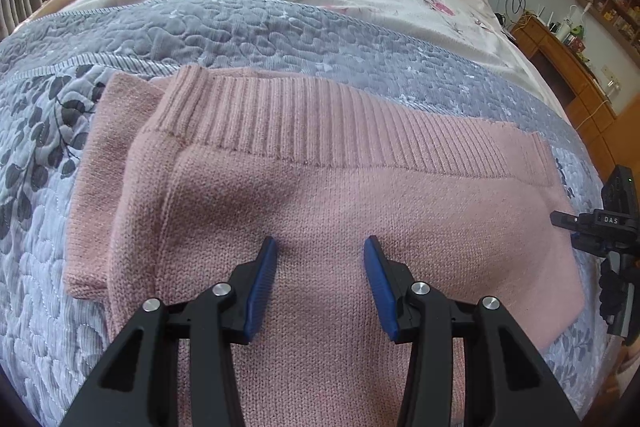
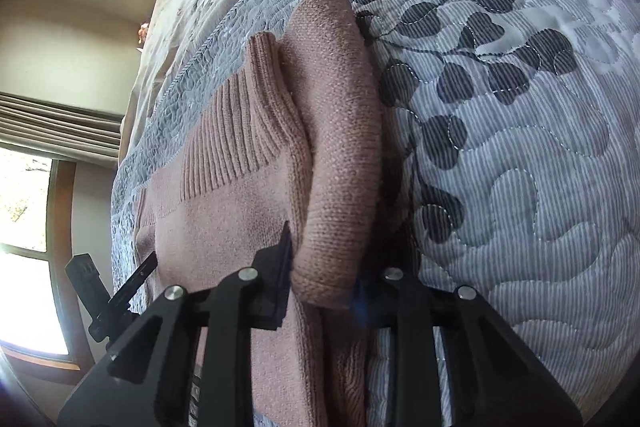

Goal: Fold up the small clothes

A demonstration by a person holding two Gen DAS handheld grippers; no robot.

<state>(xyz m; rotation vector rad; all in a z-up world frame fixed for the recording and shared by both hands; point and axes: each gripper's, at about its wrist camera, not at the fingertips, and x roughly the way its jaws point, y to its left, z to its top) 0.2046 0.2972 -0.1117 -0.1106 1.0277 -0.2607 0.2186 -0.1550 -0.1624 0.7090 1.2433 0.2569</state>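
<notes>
The pink knit sweater (image 1: 320, 207) lay flat on the grey quilted bedspread (image 1: 248, 31) of the bed, ribbed hem away from the cameras. 1 sleeve (image 2: 340, 155) was already turned in along its side; the remaining folds appeared undone. The left tongs (image 1: 320, 251) hovered spread and empty over the body panel. The right tongs (image 2: 324, 267) straddled the folded sleeve edge, but a firm pinch could not be confirmed; 1 blue pad was mostly hidden behind cloth.
</notes>
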